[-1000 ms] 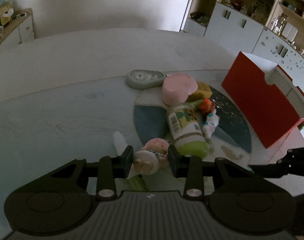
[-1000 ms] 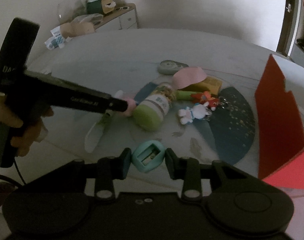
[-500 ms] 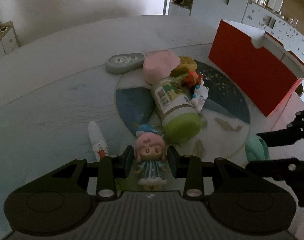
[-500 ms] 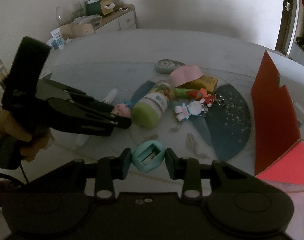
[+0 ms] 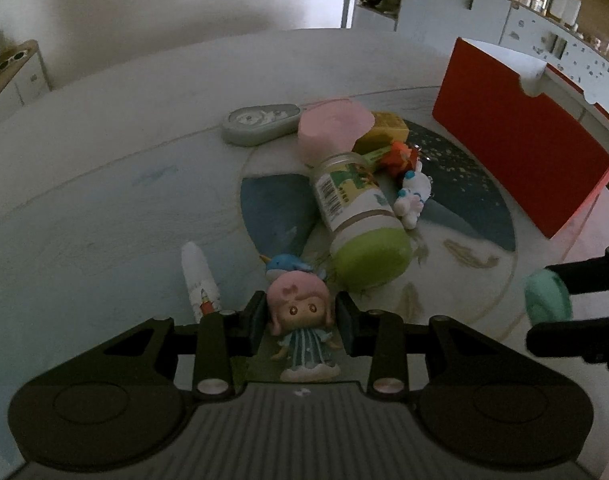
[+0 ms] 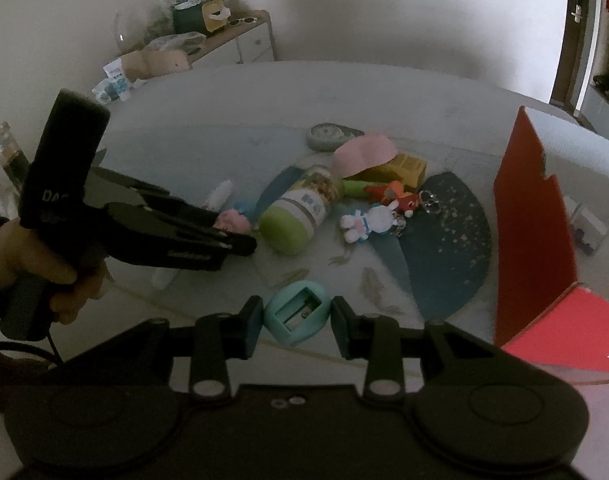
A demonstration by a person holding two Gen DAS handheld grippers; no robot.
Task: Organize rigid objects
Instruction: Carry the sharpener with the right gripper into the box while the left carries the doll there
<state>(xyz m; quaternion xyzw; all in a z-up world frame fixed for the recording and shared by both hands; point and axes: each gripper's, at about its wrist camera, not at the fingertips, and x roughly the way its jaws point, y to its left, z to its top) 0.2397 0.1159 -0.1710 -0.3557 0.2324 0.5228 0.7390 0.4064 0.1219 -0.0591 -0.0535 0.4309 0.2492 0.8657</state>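
Observation:
My left gripper [image 5: 300, 320] is shut on a pink-haired doll figurine [image 5: 302, 330], held upright above the table; the doll also shows in the right wrist view [image 6: 234, 220]. My right gripper [image 6: 297, 316] is shut on a teal pencil sharpener [image 6: 297, 314], also seen at the right edge of the left wrist view [image 5: 546, 300]. On the round mat [image 5: 276, 208] lie a green-capped jar [image 5: 356, 216] on its side, a pink bowl [image 5: 334, 130], a yellow box [image 5: 384, 134], an orange toy [image 5: 400, 156], a white bunny toy [image 5: 414, 196] and a blue whale toy [image 5: 286, 266].
A red open box [image 5: 516, 140] stands at the right of the mat; it also shows in the right wrist view [image 6: 532, 220]. A grey oval device [image 5: 260, 122] lies behind the bowl. A white tube [image 5: 198, 280] lies left of the mat. Cabinets stand beyond the table.
My left gripper lifted the doll from the table, turned it upright and drew back a little. My right gripper kept hold of the sharpener and barely moved.

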